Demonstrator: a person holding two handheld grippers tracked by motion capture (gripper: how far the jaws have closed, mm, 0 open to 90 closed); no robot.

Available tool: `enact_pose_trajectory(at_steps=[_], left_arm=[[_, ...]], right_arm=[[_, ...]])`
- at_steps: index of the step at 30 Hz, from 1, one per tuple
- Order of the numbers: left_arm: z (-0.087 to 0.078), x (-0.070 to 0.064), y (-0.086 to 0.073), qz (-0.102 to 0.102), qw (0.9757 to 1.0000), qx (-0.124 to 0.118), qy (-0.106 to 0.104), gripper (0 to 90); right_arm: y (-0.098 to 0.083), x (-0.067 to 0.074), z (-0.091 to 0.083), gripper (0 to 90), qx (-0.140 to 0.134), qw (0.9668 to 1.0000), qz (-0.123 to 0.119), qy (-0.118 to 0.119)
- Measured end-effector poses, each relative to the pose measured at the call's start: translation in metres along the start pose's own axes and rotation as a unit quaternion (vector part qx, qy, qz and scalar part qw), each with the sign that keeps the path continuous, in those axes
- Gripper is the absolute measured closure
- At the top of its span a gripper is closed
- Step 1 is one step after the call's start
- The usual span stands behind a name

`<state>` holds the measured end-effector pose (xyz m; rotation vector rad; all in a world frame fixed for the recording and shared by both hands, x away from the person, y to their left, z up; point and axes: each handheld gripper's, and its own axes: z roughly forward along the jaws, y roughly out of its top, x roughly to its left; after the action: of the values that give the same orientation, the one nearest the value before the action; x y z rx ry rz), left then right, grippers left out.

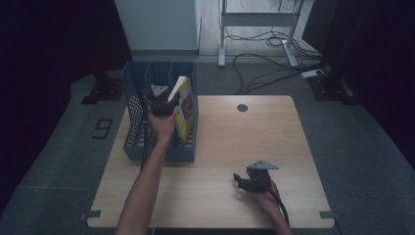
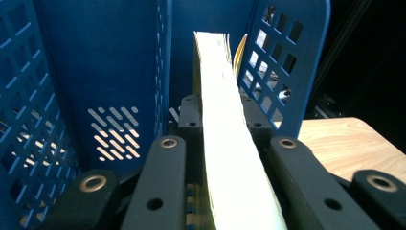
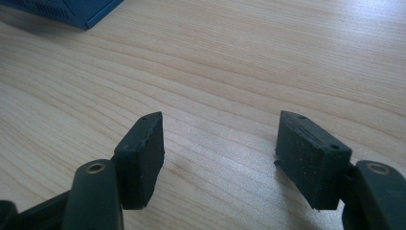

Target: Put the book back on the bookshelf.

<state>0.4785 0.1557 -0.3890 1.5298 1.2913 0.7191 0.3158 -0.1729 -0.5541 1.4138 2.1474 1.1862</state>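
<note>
A book [image 1: 183, 105] with a yellow cover and white page edges stands tilted in the right-hand compartment of a blue slotted file rack [image 1: 132, 147]. My left gripper [image 1: 164, 100] reaches into the rack and is shut on the book. In the left gripper view the page edge of the book [image 2: 225, 134] runs up between the jaws of the left gripper [image 2: 221, 112], with the rack's walls [image 2: 105, 62] behind. My right gripper [image 1: 240, 180] rests low over the table near its front right, open. In the right gripper view the right gripper [image 3: 220, 143] has only bare wood between its pads.
The rack sits at the left of the light wooden table [image 1: 235, 142]; a corner of the rack [image 3: 72, 9] shows far off in the right gripper view. A round cable hole [image 1: 242, 107] lies at the table's back. Cables [image 1: 274, 63] and a desk frame [image 1: 254, 22] stand on the floor beyond.
</note>
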Motion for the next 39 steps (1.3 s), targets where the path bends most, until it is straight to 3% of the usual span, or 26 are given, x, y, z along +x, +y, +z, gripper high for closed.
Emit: enact_pose_trajectory(at_steps=[21, 33, 35, 39], left_arm=[[0.019, -0.003, -0.004, 0.005, 0.9997, -0.012, 0.021, 75.4], [0.018, -0.004, 0.0, 0.007, 0.9992, -0.026, 0.029, 75.4], [0.018, -0.006, 0.0, 0.015, 0.9989, -0.03, 0.034, 75.4], [0.022, -0.005, -0.003, 0.011, 0.9992, -0.022, 0.033, 75.4]], right_arm=[[0.0, -0.001, 0.0, 33.2, 0.0, 1.0, 0.001, -0.002], [0.0, -0.002, -0.001, 33.2, -0.001, 1.0, 0.002, -0.001], [0.0, -0.002, -0.001, 33.2, -0.001, 1.0, 0.002, -0.002], [0.0, -0.002, -0.001, 33.2, -0.001, 1.0, 0.002, -0.002]])
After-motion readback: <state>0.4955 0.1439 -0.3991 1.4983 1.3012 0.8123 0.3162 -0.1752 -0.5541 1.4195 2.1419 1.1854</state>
